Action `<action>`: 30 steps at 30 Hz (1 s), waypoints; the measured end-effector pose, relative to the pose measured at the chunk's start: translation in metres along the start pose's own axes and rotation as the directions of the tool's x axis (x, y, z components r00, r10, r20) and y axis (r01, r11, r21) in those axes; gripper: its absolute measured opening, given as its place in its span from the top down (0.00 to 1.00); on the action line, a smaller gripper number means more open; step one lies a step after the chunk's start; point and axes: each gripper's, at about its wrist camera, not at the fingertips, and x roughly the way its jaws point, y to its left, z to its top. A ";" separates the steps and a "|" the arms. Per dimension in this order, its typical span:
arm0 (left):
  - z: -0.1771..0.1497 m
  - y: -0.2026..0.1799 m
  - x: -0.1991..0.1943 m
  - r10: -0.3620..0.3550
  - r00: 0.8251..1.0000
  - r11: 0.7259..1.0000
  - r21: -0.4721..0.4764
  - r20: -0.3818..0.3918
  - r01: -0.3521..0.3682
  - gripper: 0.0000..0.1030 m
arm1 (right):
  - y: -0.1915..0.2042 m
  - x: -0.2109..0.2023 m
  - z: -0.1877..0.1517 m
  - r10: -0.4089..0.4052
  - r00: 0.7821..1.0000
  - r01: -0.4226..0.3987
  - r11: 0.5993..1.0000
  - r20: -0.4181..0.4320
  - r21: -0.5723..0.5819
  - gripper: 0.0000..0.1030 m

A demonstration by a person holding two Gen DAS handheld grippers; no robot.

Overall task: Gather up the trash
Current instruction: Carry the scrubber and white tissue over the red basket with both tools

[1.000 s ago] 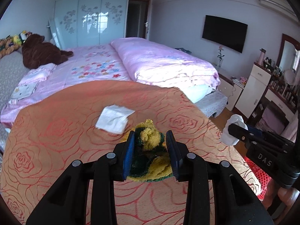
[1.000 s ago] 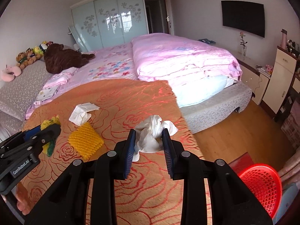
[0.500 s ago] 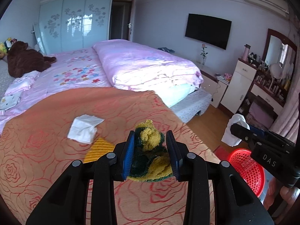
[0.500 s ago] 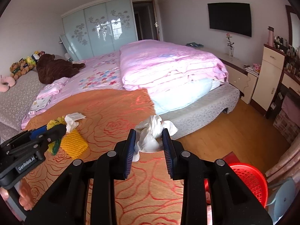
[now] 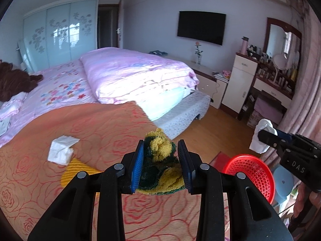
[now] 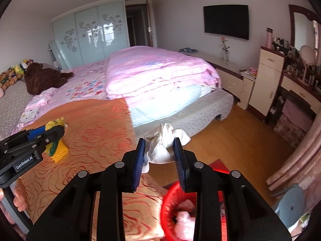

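With our left claw [image 5: 160, 162] pinching a sponge [image 5: 160, 160] and our right claw [image 6: 159, 158] a tissue wad [image 6: 164, 146] near the red basket [image 5: 250, 172], a tissue [image 5: 61, 150] and yellow pad [image 5: 76, 170] remain on the bed [image 5: 100, 130].

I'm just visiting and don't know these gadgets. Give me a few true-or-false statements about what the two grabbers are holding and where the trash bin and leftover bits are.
1. The left gripper clamps a yellow-green sponge. True.
2. The right gripper is empty. False: it is shut on a crumpled white tissue.
3. The red basket sits on the bed. False: it stands on the floor beside the bed.
4. A folded white tissue lies on the orange blanket. True.
5. The basket is empty. False: something pale already lies inside.
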 end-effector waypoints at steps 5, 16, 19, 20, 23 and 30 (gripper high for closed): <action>0.000 -0.028 0.009 -0.038 0.999 0.998 0.043 -0.012 0.038 0.69 | -0.026 -0.009 -0.008 -0.042 0.999 0.042 0.999 -0.003 0.029 0.72; -0.002 -0.083 0.021 -0.148 0.988 0.981 0.122 -0.038 0.151 0.69 | -0.076 -0.025 -0.034 -0.120 0.992 0.122 0.989 -0.036 0.079 0.72; -0.005 -0.094 0.026 -0.168 0.984 0.976 0.134 -0.057 0.175 0.69 | -0.086 -0.029 -0.044 -0.131 0.990 0.135 0.986 -0.045 0.098 0.72; -0.005 -0.097 0.028 -0.172 0.983 0.974 0.136 -0.063 0.180 0.69 | -0.089 -0.029 -0.048 -0.135 0.990 0.140 0.984 -0.047 0.107 0.72; -0.011 -0.107 0.034 -0.182 0.979 0.969 0.153 -0.086 0.194 0.69 | -0.096 -0.025 -0.058 -0.143 0.988 0.150 0.980 -0.058 0.133 0.72; -0.026 -0.126 0.050 -0.188 0.972 0.958 0.194 -0.138 0.213 0.69 | -0.107 -0.010 -0.073 -0.162 0.981 0.176 0.973 -0.102 0.150 0.72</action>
